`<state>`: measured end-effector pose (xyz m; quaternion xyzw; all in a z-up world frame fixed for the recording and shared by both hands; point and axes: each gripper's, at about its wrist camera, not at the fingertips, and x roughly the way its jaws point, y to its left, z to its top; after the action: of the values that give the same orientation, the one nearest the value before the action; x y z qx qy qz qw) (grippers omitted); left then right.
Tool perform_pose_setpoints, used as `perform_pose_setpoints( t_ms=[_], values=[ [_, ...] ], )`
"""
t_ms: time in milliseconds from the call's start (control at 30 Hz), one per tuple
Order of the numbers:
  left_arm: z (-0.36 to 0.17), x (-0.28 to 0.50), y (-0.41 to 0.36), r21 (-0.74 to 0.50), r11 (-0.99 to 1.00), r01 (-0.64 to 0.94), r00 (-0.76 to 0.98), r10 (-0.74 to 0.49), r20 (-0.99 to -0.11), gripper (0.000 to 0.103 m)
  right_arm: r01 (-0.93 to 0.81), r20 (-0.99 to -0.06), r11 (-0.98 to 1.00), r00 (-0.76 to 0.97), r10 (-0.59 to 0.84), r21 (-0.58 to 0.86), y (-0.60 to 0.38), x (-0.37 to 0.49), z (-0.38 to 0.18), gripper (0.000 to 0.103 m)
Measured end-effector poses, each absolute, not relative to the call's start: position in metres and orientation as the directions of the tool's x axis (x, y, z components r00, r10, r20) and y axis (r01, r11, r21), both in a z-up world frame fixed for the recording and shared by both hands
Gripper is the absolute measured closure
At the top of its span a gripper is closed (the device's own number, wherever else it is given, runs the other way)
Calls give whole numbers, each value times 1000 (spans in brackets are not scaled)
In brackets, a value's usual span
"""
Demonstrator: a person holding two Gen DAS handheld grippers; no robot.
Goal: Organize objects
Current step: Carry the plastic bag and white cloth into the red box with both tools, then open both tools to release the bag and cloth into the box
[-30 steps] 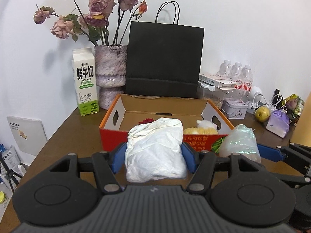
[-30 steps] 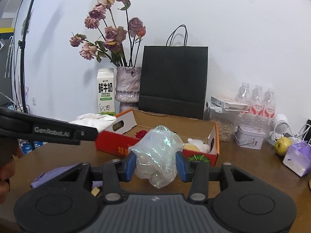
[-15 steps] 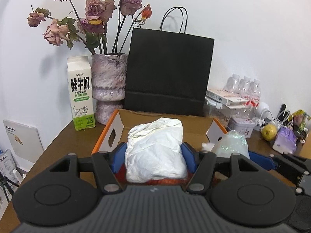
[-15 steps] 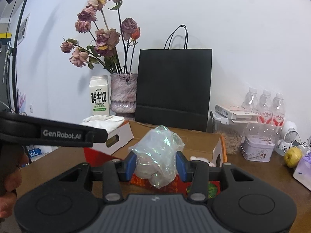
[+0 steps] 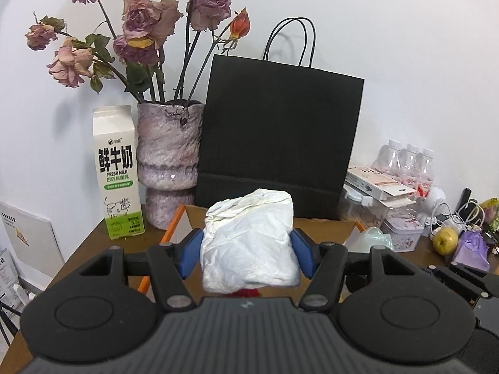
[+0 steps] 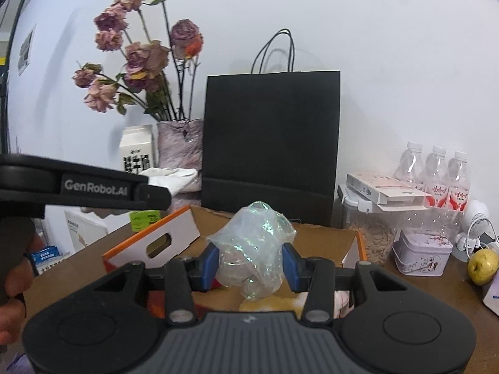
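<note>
My left gripper (image 5: pixel 248 254) is shut on a crumpled white bundle (image 5: pixel 249 243), held above the open orange cardboard box (image 5: pixel 174 221). My right gripper (image 6: pixel 249 263) is shut on a crinkled clear plastic bag (image 6: pixel 254 243), also over the box (image 6: pixel 184 230). In the right wrist view the left gripper (image 6: pixel 149 191) reaches in from the left with the white bundle (image 6: pixel 174 179) at its tip. A yellow and white soft item (image 6: pixel 280 304) lies in the box below the right gripper.
A black paper bag (image 5: pixel 277 137) stands right behind the box. A milk carton (image 5: pixel 117 171) and a vase of dried roses (image 5: pixel 168 162) are at back left. Water bottles (image 6: pixel 436 171), a tin (image 6: pixel 421 252), a pear (image 6: pixel 482 265) and cables crowd the right.
Both grippers have moved forward over the box toward the black bag, each keeping its grip. The box front has slipped beneath the grippers.
</note>
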<state>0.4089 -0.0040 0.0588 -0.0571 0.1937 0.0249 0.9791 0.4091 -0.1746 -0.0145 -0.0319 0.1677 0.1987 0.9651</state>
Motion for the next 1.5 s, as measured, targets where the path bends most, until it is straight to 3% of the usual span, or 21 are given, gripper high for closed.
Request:
perform_pose_setpoints(
  t_ms=[233,833,900,967,1033,1067,1133,1500],
  values=[
    [55,440,-2,-89,992,-87,919,45,-391,40,-383,-352,924,863,361,9,-173,444,-15,61],
    [15,495,10,-64,993,-99,851,51,-522,40,-367,-451,930,828,333,12,-170,495,-45,60],
    [13,496,10,-63,993,-99,849,51,-526,36,-371,-456,928,824,337,15,-169,496,-48,60],
    [13,495,10,-62,993,-100,853,53,-519,22,-370,-458,929,823,335,14,-169,497,-49,53],
    [14,493,9,-55,993,-102,857,59,-512,14,-367,-457,930,825,332,13,-169,496,-49,39],
    [15,493,9,-54,993,-101,859,60,-508,3,-366,-458,930,825,332,15,-170,496,-49,32],
    [16,491,9,-50,992,-115,865,75,-497,0,-364,-460,931,824,331,18,-170,496,-49,0],
    [17,488,11,-53,991,-127,863,84,-498,0,-351,-469,936,826,312,5,-167,493,-49,0]
  ],
)
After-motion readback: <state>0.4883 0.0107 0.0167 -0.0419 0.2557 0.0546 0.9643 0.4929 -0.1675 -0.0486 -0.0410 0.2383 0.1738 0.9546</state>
